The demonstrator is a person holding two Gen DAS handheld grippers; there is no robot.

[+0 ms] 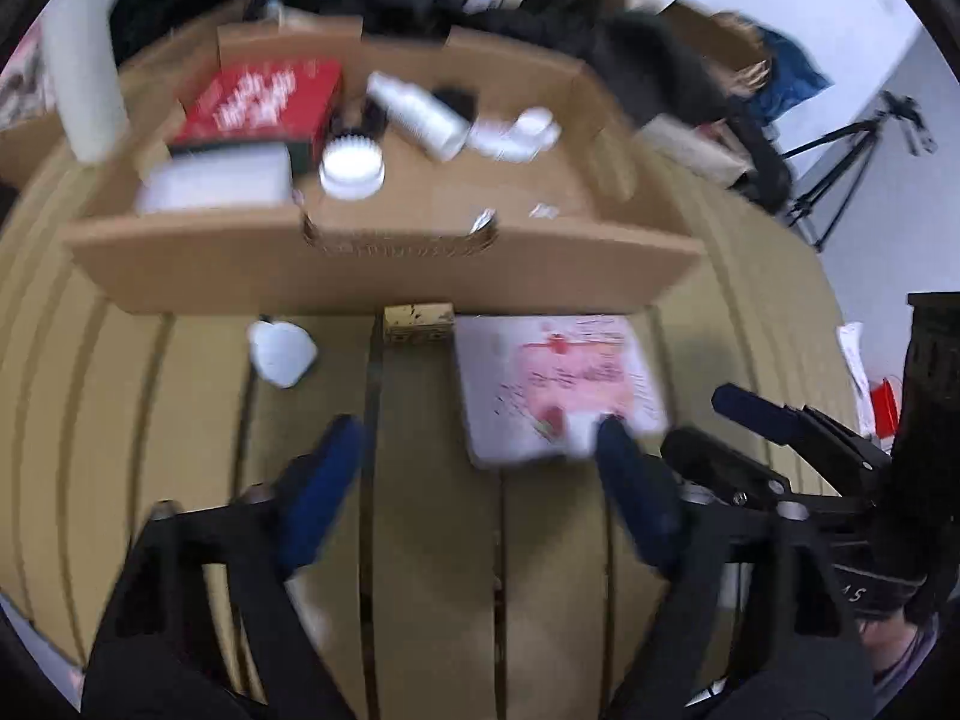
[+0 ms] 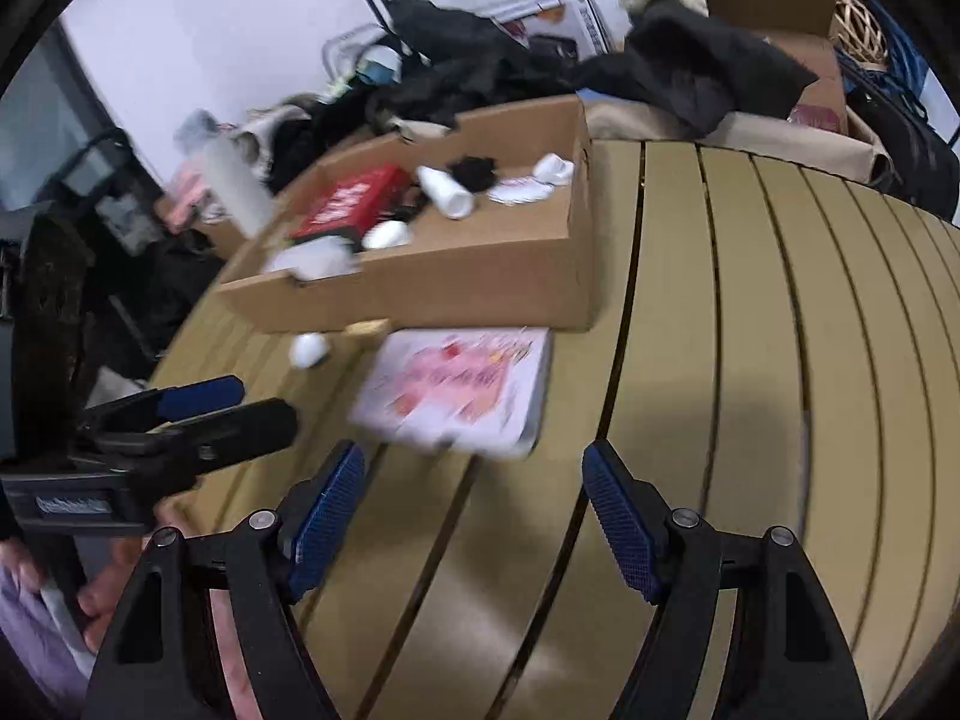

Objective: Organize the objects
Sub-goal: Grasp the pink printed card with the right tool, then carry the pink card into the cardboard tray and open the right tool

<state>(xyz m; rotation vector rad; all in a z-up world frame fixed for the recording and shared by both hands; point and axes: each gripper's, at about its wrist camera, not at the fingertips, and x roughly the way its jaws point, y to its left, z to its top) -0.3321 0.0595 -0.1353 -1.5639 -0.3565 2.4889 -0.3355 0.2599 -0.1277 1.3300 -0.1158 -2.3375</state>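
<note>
A shallow cardboard box (image 1: 384, 270) (image 2: 480, 294) stands on the slatted table and holds a red box (image 1: 264, 99) (image 2: 354, 204), white bottles (image 1: 420, 111) (image 2: 444, 189) and a white jar (image 1: 352, 165). In front of it lie a flat white-and-pink package (image 1: 555, 381) (image 2: 462, 384), a small white object (image 1: 281, 351) (image 2: 309, 349) and a small tan block (image 1: 418, 321) (image 2: 366, 329). My left gripper (image 1: 480, 438) is open, its right finger at the package's near edge. My right gripper (image 2: 474, 468) is open and empty, just short of the package. The left gripper also shows in the right wrist view (image 2: 240, 408).
A white cylinder (image 1: 84, 72) stands at the box's far left. Black clothes (image 2: 690, 72), more cardboard boxes and bags pile up behind the table. A tripod (image 1: 852, 156) stands at the right. The tan slatted tabletop (image 2: 750, 360) stretches to the right.
</note>
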